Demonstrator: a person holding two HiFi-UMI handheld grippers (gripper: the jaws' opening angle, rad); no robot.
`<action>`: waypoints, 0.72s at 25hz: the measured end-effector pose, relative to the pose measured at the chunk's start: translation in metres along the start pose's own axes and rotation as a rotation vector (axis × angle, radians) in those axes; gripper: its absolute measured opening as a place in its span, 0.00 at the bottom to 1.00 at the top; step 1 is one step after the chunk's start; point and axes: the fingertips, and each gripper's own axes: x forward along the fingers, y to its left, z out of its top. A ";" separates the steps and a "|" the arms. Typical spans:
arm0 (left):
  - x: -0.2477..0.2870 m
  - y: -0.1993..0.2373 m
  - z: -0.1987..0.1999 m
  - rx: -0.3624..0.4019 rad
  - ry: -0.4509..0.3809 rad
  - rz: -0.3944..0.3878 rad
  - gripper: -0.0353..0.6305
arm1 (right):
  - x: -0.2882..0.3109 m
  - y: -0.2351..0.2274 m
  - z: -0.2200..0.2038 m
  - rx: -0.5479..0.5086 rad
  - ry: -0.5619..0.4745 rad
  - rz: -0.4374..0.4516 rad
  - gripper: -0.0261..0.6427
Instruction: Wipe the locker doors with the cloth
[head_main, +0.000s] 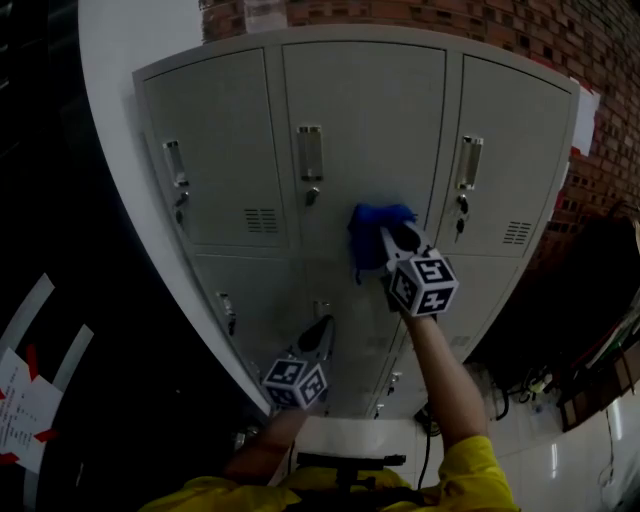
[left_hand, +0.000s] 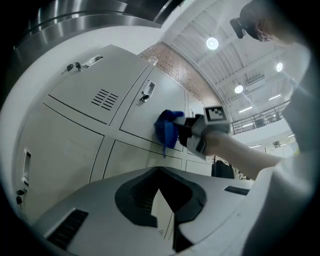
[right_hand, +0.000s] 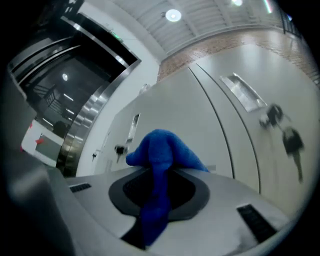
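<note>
Right gripper: your right gripper (head_main: 395, 238) is clamped on the bunched blue terry cloth (head_main: 375, 228), so the wad faces the panel.
Cloth: against the middle upper grey metal locker door (head_main: 365, 120), low on its right side.
Left gripper: your left gripper (head_main: 318, 335) has its jaws together and empty, held low, clear of the wiping.
Room: bare panel to the left; door seam just to the right; the metal handle (head_main: 310, 152) above may snag.

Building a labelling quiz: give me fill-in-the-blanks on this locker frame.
1. The cloth gripped in the right claw is ___ in colour.
2. The cloth is held at the ___ door of the top row.
3. The left claw has ___ between its jaws.

Missing words: blue; middle; nothing
</note>
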 end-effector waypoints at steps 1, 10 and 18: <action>0.001 -0.002 -0.001 0.001 0.003 -0.005 0.04 | -0.007 0.000 -0.028 0.010 0.019 -0.014 0.15; -0.008 -0.006 -0.012 -0.021 0.022 -0.011 0.04 | 0.005 0.035 0.049 0.016 -0.078 0.086 0.14; -0.017 -0.014 0.000 -0.030 0.000 -0.024 0.04 | 0.115 0.053 0.287 -0.033 -0.160 0.128 0.14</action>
